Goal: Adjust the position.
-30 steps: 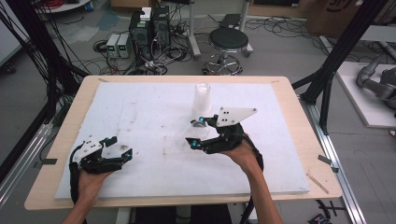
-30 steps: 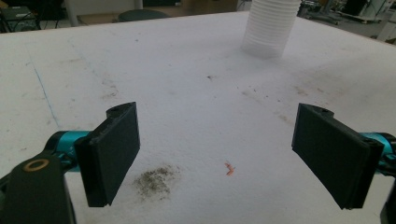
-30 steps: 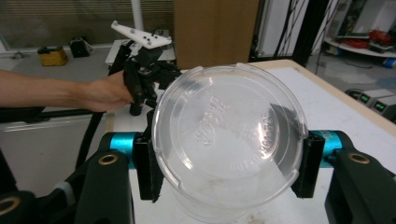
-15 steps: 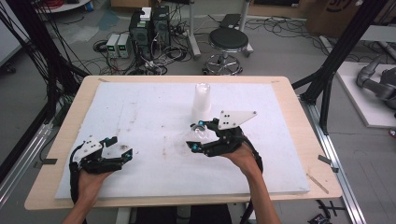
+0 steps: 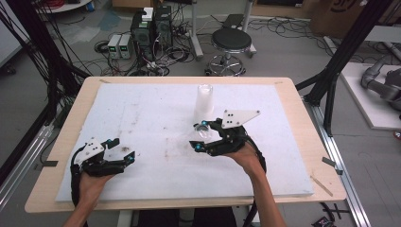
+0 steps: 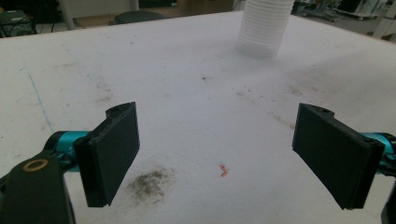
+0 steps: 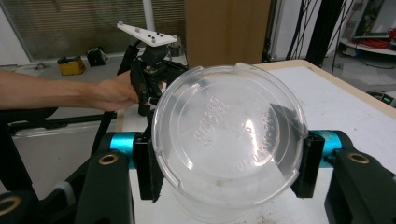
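Cup on its side in the right tongs (image 7: 229,175)

The clear cup (image 7: 229,144) lies level, base toward the camera (nothing inside), clamped just above the tabletop (image 5: 142,109) near the cup stack (image 5: 204,99). Left tongs (image 6: 229,154) gape wide, holding nothing.

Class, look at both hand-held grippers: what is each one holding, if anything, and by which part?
The right hand-held gripper holds a clear plastic cup, its jaws pressing on opposite sides of the cup's wall. The left hand-held gripper holds nothing; its jaws stand open above the table.
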The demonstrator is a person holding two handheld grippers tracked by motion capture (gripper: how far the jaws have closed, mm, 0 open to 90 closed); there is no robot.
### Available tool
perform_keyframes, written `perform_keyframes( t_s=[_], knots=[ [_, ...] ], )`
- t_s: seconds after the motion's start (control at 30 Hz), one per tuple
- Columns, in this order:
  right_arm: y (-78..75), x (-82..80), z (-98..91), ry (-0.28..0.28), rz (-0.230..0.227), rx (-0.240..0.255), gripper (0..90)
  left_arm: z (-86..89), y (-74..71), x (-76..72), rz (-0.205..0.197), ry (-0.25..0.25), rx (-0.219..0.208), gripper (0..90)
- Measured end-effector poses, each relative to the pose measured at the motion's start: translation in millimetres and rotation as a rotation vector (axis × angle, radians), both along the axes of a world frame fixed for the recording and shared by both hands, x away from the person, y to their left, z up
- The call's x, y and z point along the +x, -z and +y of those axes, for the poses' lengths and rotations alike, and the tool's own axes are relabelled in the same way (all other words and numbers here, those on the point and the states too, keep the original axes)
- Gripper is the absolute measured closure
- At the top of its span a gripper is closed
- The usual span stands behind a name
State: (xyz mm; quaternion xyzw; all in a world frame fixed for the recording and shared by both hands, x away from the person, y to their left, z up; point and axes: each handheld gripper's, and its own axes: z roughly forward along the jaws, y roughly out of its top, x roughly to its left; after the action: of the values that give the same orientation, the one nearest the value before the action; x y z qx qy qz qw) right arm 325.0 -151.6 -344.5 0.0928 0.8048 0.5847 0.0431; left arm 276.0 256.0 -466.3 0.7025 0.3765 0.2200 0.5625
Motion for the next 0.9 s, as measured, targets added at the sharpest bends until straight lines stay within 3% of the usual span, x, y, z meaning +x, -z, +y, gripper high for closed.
perform_keyframes(
  t_s=[0.13, 0.17, 0.2, 0.23, 0.27, 0.3, 0.33, 0.37, 0.6, 0.7, 0.9],
  knots=[
    [-0.3, 1.3, -2.0, -0.007, 0.001, 0.012, 41.9, -1.3, -7.6, -0.9, -0.024, 0.03, -0.02, 14.9],
    [-0.6, 1.8, -2.8, -0.008, 0.003, 0.017, 42.0, -1.8, -10.6, -1.3, -0.031, 0.053, -0.032, 14.9],
    [-0.8, 2.3, -3.6, -0.01, 0.005, 0.022, 41.9, -1.4, -17.2, -1.8, -0.051, 0.114, -0.057, 14.9],
    [-1.0, 2.9, -4.1, -0.011, 0.005, 0.032, 41.9, -1.4, -17.2, -1.8, -0.051, 0.114, -0.057, 14.9],
    [-1.4, 2.7, -4.7, -0.013, 0.012, 0.038, 42.0, -1.4, -21.0, -1.8, -0.06, 0.15, -0.068, 14.9],
    [-1.6, 2.9, -5.0, -0.018, 0.012, 0.04, 42.0, -0.7, -29.2, -1.8, -0.087, 0.212, -0.076, 14.9],
    [-1.9, 2.9, -5.1, -0.022, 0.014, 0.041, 42.0, 0.0, -33.6, -1.4, -0.098, 0.243, -0.082, 14.9],
    [-2.2, 2.9, -5.0, -0.027, 0.012, 0.041, 42.0, 0.0, -33.6, -1.4, -0.098, 0.243, -0.082, 14.9],
    [-4.4, 2.1, -5.0, -0.047, 0.009, 0.047, 42.0, -3.4, -61.6, 7.7, -0.138, 0.407, -0.084, 14.5],
    [-5.7, 1.7, -5.6, -0.058, 0.009, 0.054, 42.0, -15.9, -70.9, 15.1, -0.154, 0.494, -0.083, 14.4],
    [-5.7, 1.6, -4.4, -0.08, 0.008, 0.061, 42.1, -44.6, -77.0, 23.2, -0.171, 0.581, -0.075, 14.3]
  ],
)
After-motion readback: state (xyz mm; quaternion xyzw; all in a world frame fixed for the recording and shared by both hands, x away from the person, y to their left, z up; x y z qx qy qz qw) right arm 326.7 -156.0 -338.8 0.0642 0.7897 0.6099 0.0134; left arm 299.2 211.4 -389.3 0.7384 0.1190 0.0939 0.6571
